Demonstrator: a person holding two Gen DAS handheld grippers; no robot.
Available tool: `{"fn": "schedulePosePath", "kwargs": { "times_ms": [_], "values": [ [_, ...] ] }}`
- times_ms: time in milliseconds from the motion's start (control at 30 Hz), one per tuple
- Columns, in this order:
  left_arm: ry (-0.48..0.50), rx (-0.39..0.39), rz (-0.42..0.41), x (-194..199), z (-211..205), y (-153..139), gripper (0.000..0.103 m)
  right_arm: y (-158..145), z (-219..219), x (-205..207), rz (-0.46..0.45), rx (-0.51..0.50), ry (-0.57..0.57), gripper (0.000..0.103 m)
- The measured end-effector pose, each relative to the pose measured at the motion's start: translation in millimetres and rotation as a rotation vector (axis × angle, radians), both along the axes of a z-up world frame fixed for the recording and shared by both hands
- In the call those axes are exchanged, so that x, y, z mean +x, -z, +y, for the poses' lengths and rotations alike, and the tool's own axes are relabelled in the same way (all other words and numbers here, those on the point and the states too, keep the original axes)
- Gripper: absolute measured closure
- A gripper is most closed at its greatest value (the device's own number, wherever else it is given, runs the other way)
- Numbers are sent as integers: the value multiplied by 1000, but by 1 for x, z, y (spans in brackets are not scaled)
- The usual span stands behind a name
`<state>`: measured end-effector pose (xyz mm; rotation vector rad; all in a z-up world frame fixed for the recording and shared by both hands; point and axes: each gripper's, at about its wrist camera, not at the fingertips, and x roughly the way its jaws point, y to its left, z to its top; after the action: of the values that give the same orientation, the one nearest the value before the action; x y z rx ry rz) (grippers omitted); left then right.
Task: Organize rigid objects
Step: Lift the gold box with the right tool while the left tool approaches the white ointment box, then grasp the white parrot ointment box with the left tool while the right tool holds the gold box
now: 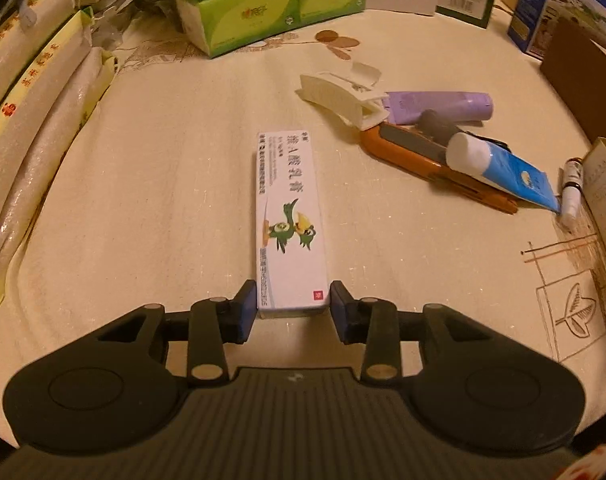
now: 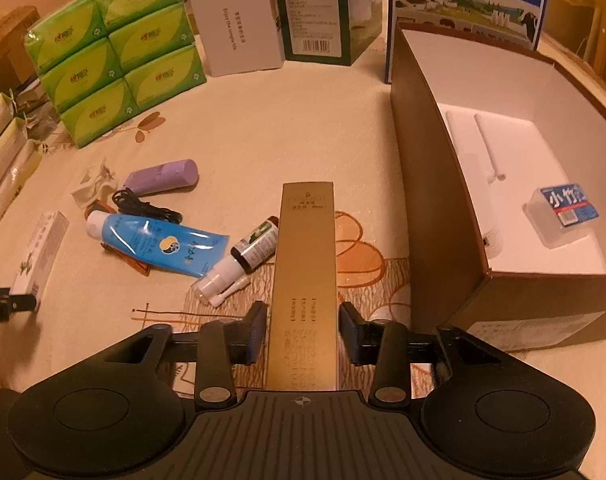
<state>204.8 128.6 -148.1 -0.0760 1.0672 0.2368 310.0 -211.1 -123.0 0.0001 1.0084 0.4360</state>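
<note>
My left gripper (image 1: pixel 293 308) has its blue pads on either side of the near end of a long white medicine box (image 1: pixel 290 216) with a green bird print, lying on the tablecloth; small gaps show, so it is open. The same box shows at the left in the right wrist view (image 2: pixel 41 252). My right gripper (image 2: pixel 303 332) straddles a long gold box (image 2: pixel 306 272); its pads stand slightly off the box sides, open. An open brown cardboard box (image 2: pixel 435 184) with a white inside stands to the right, holding a small blue-labelled clear container (image 2: pixel 563 216).
A pile lies mid-table: blue tube (image 2: pixel 159 244), purple tube (image 2: pixel 163 178), black cable (image 2: pixel 143 208), small brown bottle (image 2: pixel 257 246), white spray bottle (image 2: pixel 213 282), orange tool (image 1: pixel 423 160), white clip (image 1: pixel 339 96). Green tissue packs (image 2: pixel 115 52) and cartons stand behind. Rice bags (image 1: pixel 31 128) line the left.
</note>
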Motion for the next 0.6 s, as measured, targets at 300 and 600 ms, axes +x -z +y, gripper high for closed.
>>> {"fn": "schedulePosePath", "kwargs": {
  "times_ms": [300, 600],
  "values": [
    [17, 41, 4, 42, 0, 7, 56, 3, 7, 17, 21, -4, 12, 43],
    [-1, 44, 5, 56, 3, 12, 69, 14, 16, 26, 71, -13, 57, 49]
  ]
}}
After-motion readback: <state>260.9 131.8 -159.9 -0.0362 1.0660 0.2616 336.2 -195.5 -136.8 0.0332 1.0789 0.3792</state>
